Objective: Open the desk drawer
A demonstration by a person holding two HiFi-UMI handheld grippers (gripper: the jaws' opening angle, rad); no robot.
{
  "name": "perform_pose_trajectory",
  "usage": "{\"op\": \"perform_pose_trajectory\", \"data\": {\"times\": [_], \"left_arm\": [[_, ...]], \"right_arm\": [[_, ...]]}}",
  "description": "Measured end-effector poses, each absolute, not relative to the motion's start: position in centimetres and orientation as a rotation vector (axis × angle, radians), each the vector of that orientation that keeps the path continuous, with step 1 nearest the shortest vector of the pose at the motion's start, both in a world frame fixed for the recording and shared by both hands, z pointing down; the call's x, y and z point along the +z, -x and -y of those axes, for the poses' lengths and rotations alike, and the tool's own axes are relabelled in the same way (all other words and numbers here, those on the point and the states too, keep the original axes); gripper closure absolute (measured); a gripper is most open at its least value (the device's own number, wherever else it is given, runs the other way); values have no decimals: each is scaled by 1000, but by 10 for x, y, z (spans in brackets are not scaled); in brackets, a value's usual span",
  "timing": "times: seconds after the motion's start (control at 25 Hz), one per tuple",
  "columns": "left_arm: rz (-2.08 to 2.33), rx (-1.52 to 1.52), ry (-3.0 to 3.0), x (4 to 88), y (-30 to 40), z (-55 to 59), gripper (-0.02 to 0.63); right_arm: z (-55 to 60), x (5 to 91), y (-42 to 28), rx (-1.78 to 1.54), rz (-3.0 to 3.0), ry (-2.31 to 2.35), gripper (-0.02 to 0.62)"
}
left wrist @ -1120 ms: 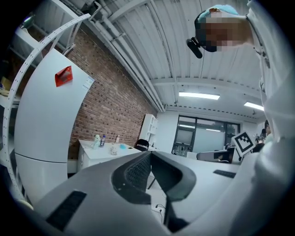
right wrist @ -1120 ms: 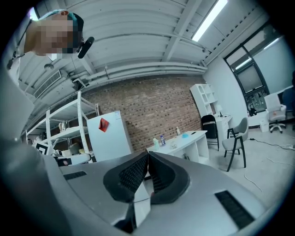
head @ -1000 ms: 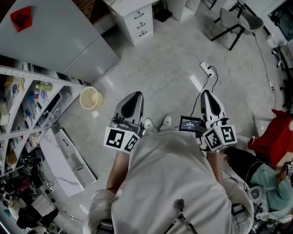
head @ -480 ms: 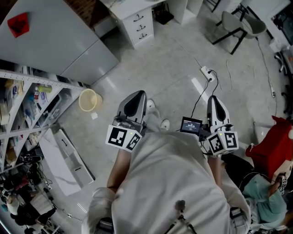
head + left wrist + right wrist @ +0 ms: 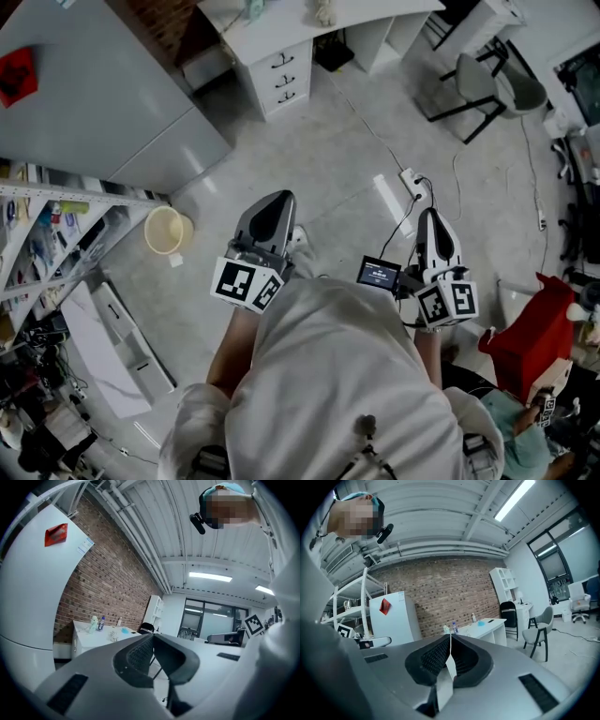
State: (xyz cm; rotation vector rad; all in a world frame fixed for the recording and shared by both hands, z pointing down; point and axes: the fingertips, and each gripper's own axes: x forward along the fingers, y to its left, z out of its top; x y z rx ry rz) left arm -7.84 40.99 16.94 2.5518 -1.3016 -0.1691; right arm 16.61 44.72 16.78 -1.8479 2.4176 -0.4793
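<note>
Closest in, the grey left hand-held gripper (image 5: 274, 197) and the grey right hand-held gripper (image 5: 430, 214) are both sitting fully closed out in front of the person's white shirt (image 5: 337, 375). Neither is gripping anything, though the right one is showing a little white tab (image 5: 450, 665) at the seam of its jaws and I can't tell what that is. Past them it's just the pale concrete floor (image 5: 319, 159), with a cream plastic bucket (image 5: 164, 230) off to the left and a white power strip (image 5: 410, 178) lying ahead of the right one. The actual target is sitting well apart from both, at the far side by the brick wall (image 5: 450, 592). That's the white bench (image 5: 309, 23), with a white three-drawer stack (image 5: 277, 70) under its left end in the head view, each drawer wearing a small dark curved handle (image 5: 287, 80). I'm guessing those drawers are light and rigid, gliding on runners, so they're not needing real muscle. The handle is the only spot worth grabbing, and it's looking thin and smooth. So the jaws are needing to open first, pinch it mid-span and pull straight out, level, or they're slipping off.
</note>
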Motion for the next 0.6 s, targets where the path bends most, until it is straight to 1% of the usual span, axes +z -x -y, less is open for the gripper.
{"op": "perform_pose_trajectory", "data": {"times": [0.28, 0.6], "left_arm": [[1195, -140, -2632, 164, 79, -330, 598], [1224, -134, -2610, 167, 83, -276, 598]], "right_arm": [[-378, 158, -151, -463, -2387, 1871, 568], [-316, 163, -153, -488, -2418, 1857, 568]]}}
